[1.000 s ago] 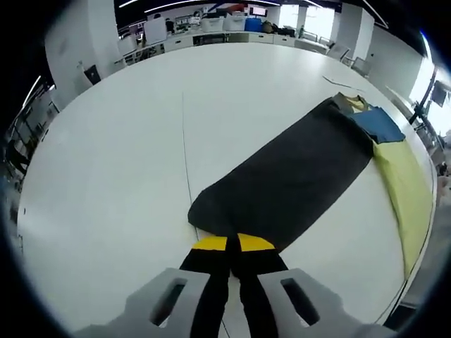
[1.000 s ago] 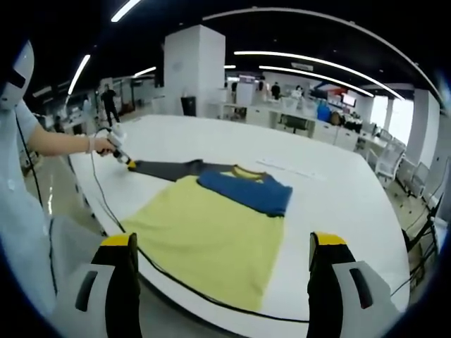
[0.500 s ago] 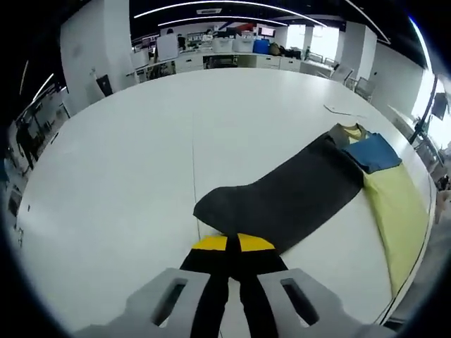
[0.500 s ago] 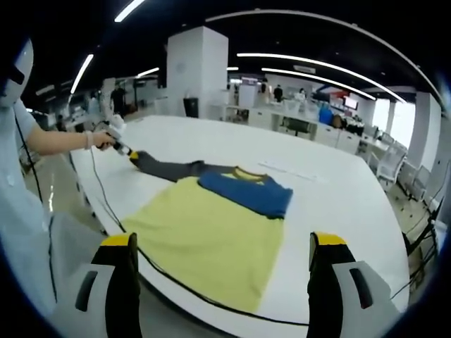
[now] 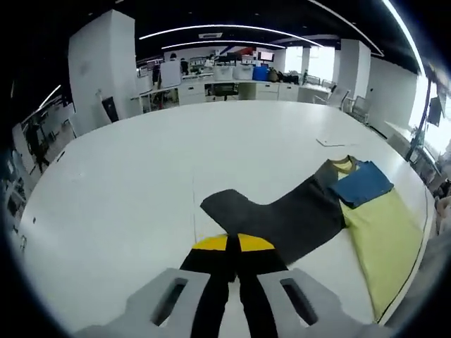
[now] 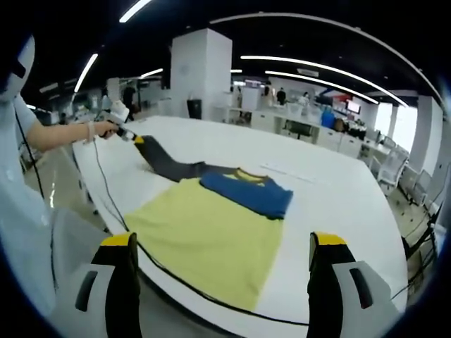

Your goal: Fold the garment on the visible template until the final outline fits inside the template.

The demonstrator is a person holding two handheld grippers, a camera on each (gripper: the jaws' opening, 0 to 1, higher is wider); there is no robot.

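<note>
Near the table [image 6: 331, 204] edge closest to us lies the garment [image 6: 211, 236], a long-sleeved shirt with a pale yellow body, a blue panel [image 6: 246, 193] across the chest and a dark grey sleeve [image 5: 282, 215]. Our left claw [image 5: 232, 246] has its jaws pressed together on the cuff end of that sleeve and holds it raised off the table, so the sleeve runs slack from the claw to the shoulder. In the right gripper view the same claw [image 6: 134, 137] shows at the far left, in a hand. Our right claw [image 6: 222, 264] hangs wide open over the near edge, holding nothing.

We judge the cloth light, soft and limp: it will drape and crease wherever it is unsupported, and it may slide on the smooth white top. The cuff is a fair hold for laying the sleeve across the body. For the body folds we would pinch hem corners or a shoulder seam. We cannot make out a template outline.
</note>
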